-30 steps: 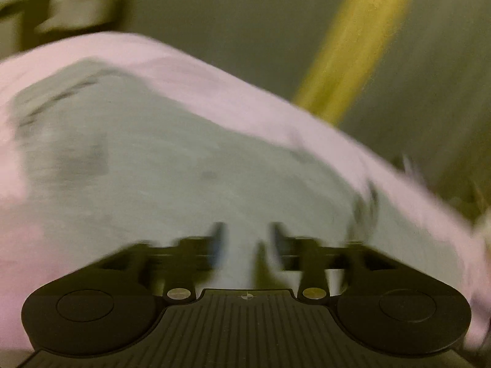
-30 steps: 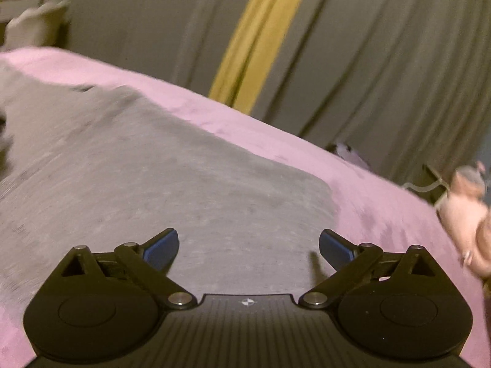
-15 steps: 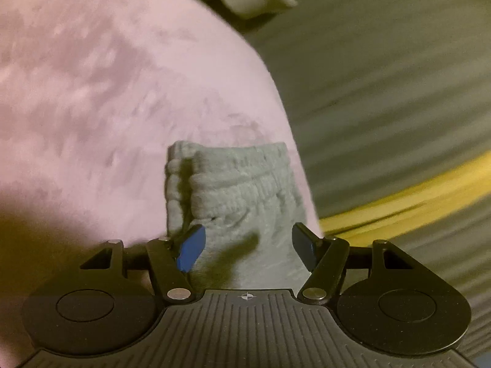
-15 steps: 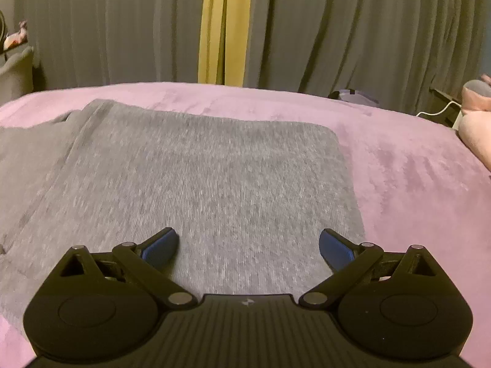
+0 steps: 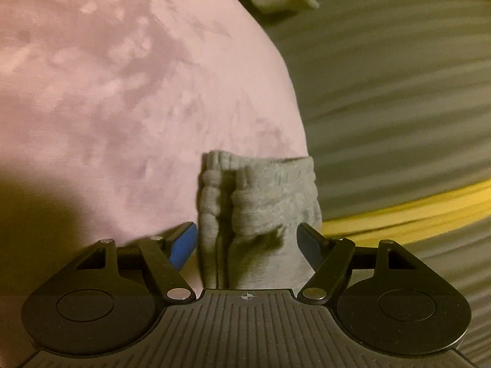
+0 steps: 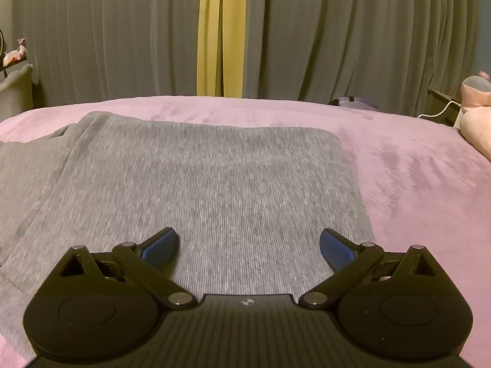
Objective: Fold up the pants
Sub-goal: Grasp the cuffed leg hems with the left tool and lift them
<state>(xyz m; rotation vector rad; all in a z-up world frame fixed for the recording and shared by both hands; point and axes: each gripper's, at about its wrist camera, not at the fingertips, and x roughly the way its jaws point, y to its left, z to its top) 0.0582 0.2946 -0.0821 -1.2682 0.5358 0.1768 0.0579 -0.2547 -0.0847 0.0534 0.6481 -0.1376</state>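
Note:
Grey knit pants [image 6: 214, 190] lie flat on a pink blanket [image 6: 414, 178], folded over with a rounded right corner. My right gripper [image 6: 248, 245] is open just above the near part of the fabric, holding nothing. In the left wrist view the ribbed elastic end of the pants [image 5: 260, 196] lies doubled up at the bed's edge. My left gripper [image 5: 247, 243] is open, with its blue pads on either side of that end and not closed on it.
The pink blanket [image 5: 107, 92] covers the bed. Grey curtains with a yellow strip [image 6: 222, 30] hang behind it. A pale chair [image 6: 15, 92] stands at far left, a pink plush [image 6: 475, 116] and a white cable [image 6: 442, 110] at far right.
My left gripper swung from the flat fabric to the ribbed end and moved closer, jaws now wider. The right view levelled out and its gripper stayed open.

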